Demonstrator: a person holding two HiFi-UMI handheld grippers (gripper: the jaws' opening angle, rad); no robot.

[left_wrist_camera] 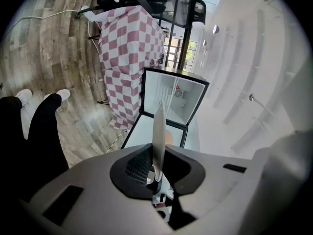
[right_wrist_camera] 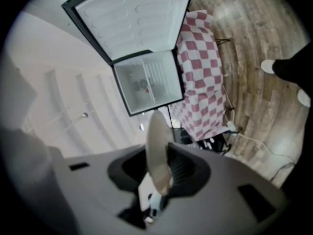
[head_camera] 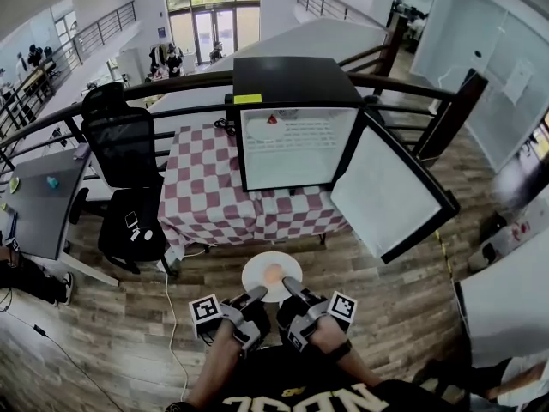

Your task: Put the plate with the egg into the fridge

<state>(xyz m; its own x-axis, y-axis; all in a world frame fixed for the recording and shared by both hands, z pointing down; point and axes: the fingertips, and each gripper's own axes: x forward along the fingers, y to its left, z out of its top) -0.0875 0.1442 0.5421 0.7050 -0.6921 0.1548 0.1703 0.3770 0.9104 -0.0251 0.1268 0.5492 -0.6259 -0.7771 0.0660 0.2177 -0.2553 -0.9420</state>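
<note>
On plate (head_camera: pixel 254 280), seemingly one egg (head_camera: pixel 274 273)

plate (head_camera: pixel 255 275): white, level (egg (head_camera: pixel 273 273) centred) | fridge (head_camera: pixel 296 148): black, open

I see one table (head_camera: pixel 199 157) covered by a red-and-white checked cloth (head_camera: pixel 219 217) that hangs down its front. The fridge (head_camera: pixel 292 84) stands on the table's right part, door swung open. The wood-plank floor (head_camera: pixel 103 316) carries the table, a black office chair (head_camera: pixel 127 174) just left of it, and a white cable (head_camera: pixel 171 303).
</note>
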